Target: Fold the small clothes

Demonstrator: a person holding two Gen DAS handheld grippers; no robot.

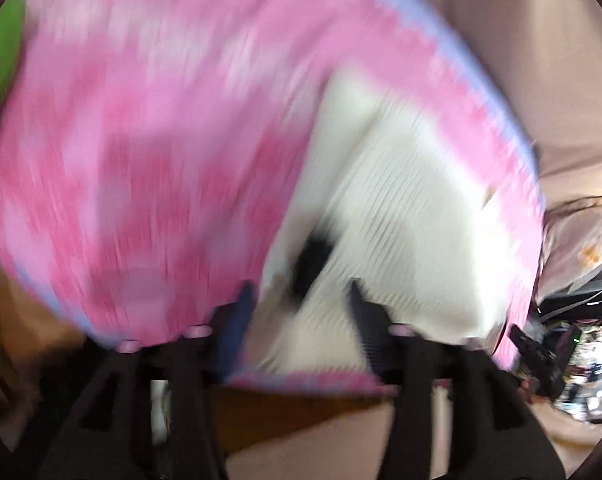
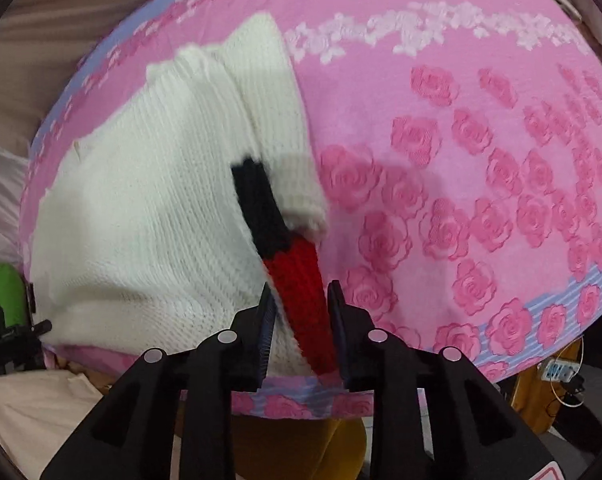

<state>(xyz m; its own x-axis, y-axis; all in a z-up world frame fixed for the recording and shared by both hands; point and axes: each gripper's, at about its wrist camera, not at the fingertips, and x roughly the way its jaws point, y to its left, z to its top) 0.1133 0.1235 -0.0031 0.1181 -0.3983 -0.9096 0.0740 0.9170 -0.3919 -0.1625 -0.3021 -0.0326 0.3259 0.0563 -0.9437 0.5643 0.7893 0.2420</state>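
Fingers of the right gripper [image 2: 299, 296] straddle the red band [image 2: 301, 284] at the white knitted sweater's [image 2: 141, 208] edge, jaws partly apart, and whether the pads press the knit I cannot tell. Over to the left gripper [image 1: 297, 300]: jaws apart above the same sweater [image 1: 401, 208], nothing held, and the view is badly blurred. Sweater lies on a pink rose-patterned cloth [image 2: 481, 160], one sleeve folded across, its cuff [image 2: 301, 188] beside a black band [image 2: 257, 200]. No containers show.
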